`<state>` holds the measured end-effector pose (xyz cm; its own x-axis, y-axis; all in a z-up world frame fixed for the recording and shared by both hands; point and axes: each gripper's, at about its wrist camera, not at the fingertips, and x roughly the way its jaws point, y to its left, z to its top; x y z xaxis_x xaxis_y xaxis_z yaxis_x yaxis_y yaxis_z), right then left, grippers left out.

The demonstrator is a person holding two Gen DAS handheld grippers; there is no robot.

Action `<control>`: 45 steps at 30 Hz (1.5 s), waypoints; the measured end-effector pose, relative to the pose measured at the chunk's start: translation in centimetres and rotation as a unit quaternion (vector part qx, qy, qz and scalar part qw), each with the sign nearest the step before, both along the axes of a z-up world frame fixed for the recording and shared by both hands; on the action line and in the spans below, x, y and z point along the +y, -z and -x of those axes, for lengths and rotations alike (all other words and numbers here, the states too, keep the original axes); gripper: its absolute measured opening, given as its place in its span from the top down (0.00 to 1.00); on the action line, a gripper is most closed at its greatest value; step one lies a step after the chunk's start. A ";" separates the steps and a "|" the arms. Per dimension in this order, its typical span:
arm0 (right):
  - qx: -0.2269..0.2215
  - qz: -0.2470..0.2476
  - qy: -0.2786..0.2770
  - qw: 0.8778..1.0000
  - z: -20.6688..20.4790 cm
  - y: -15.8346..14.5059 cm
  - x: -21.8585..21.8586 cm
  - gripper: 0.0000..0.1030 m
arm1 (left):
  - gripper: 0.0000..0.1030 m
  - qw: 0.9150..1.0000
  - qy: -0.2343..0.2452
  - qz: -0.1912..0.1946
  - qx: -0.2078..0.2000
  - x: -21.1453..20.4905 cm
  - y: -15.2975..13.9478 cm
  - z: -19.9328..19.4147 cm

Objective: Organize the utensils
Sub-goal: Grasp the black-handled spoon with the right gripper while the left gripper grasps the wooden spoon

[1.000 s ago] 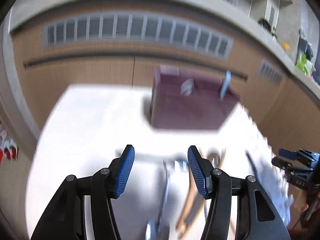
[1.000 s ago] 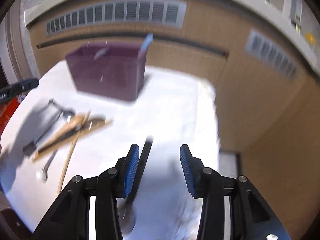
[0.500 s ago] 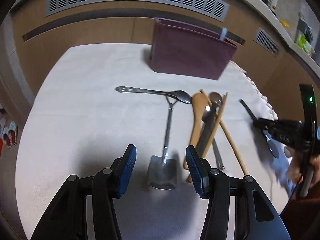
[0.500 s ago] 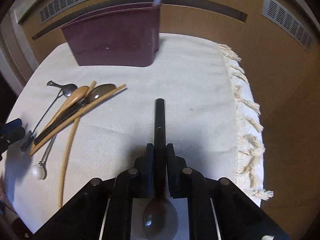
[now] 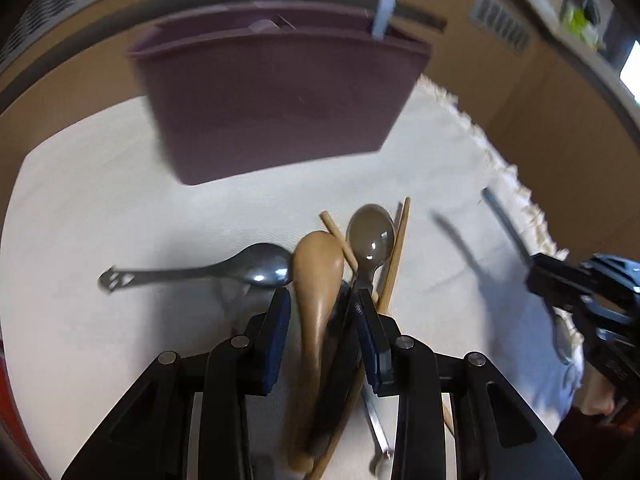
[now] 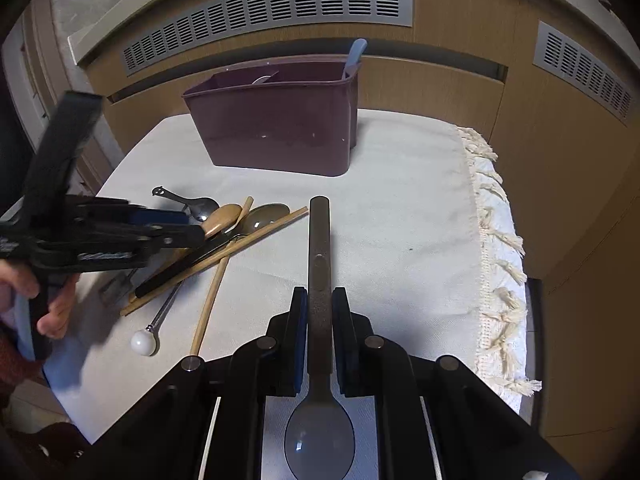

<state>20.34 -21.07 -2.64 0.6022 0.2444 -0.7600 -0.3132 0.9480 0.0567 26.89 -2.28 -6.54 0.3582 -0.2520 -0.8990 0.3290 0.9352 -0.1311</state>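
My right gripper [image 6: 319, 308] is shut on a dark spoon [image 6: 319, 248], handle pointing forward, bowl toward the camera, lifted above the white cloth [image 6: 400, 220]. My left gripper [image 5: 320, 312] is open, low over the utensil pile, its fingers astride the wooden spoon [image 5: 316, 280] and a black-handled utensil [image 5: 336, 360]. A brown spoon [image 5: 370, 236], wooden chopsticks [image 5: 396, 256] and a metal spoon [image 5: 256, 266] lie beside them. The purple utensil caddy [image 6: 280, 120] stands at the back of the cloth, holding a blue-handled utensil [image 6: 354, 54].
A white-knobbed metal utensil [image 6: 145, 342] lies at the pile's near end. The cloth's fringed edge [image 6: 496, 240] runs along the right. Wooden cabinets with vents [image 6: 272, 4] stand behind the table. The left gripper shows in the right wrist view [image 6: 176, 226].
My left gripper has moved forward and down onto the pile, now straddling the wooden spoon. My right gripper, shut on the dark spoon, has lifted it off the cloth.
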 end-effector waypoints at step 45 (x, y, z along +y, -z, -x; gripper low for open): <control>-0.041 -0.006 0.023 0.999 2.1 -2.5 0.7 0.89 | 0.70 0.986 -0.069 0.085 -0.128 4.3 -5.5 7.0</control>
<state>18.23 -20.42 -0.13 0.6724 0.2245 -0.7053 -0.2739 0.9607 0.0447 19.88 2.06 -1.00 0.6097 -0.3249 -0.7230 0.2431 0.9448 -0.2195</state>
